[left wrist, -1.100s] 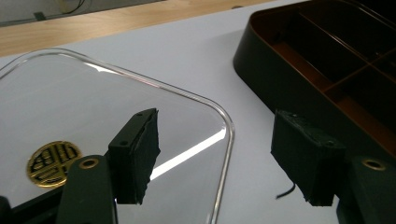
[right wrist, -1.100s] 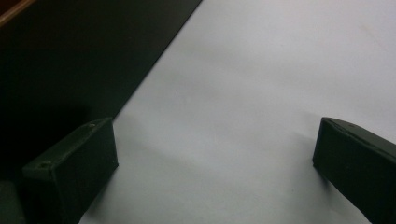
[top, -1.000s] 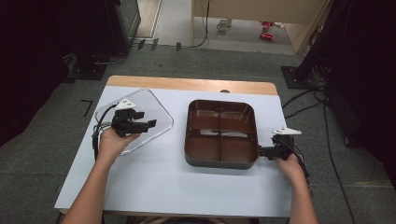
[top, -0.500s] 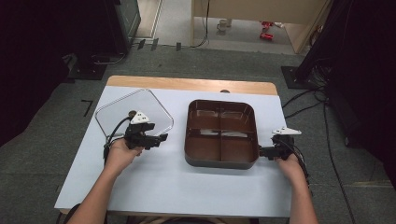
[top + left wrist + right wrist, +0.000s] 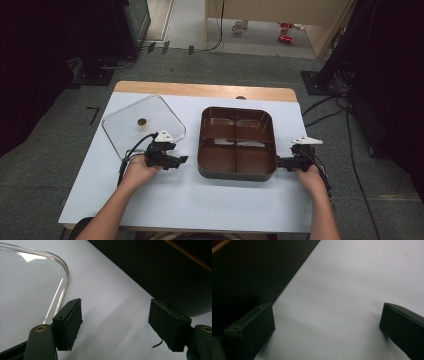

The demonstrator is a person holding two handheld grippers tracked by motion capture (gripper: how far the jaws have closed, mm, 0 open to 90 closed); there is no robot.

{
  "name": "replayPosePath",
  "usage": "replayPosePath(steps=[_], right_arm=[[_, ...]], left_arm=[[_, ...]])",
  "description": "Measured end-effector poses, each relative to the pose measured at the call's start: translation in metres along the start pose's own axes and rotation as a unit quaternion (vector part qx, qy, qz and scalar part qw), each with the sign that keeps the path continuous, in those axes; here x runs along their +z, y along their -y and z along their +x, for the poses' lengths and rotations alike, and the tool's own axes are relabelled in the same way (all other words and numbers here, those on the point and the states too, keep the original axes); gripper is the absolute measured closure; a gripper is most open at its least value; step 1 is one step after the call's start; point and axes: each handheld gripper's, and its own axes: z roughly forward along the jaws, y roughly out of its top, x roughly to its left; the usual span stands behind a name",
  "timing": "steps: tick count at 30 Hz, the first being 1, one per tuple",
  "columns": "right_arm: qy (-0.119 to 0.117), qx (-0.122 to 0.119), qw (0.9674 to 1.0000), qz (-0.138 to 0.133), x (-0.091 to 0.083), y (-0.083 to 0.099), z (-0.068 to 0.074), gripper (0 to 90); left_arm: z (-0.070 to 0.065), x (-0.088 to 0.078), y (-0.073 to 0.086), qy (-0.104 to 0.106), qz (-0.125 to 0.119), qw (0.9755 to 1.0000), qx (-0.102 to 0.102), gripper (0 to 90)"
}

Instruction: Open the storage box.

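While left tool (image 5: 183,159) sits open, empty, between lid (image 5: 142,122) and tray (image 5: 237,142) on table (image 5: 200,200), right tool (image 5: 280,162) waits open by tray's right edge. We fear left jaw clipping lid rim, skidding it.

Your left gripper (image 5: 183,159) comes off the clear, rounded-square plastic lid (image 5: 142,122), where it sat a second ago, and now rests lower and nearer you, on the pale table top (image 5: 165,197) in the gap between the lid's near corner and the dark brown four-compartment tray (image 5: 238,143). Its jaws have just been opening, and in the left gripper view they stand apart with only bare table between them, the lid's rim just beside one pad (image 5: 73,320). The lid itself no longer has your hand over it and lies flat, fully uncovered.
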Motion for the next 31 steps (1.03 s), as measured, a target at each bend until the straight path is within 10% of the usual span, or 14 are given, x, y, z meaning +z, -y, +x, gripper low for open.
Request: replayPosePath(steps=[31], right_arm=[[0.000,0.000,1.0000,0.000,0.000,0.000,0.000,0.0]], left_arm=[[-0.013,0.013,0.009,-0.014,-0.010,0.9994,0.031,18.0]])
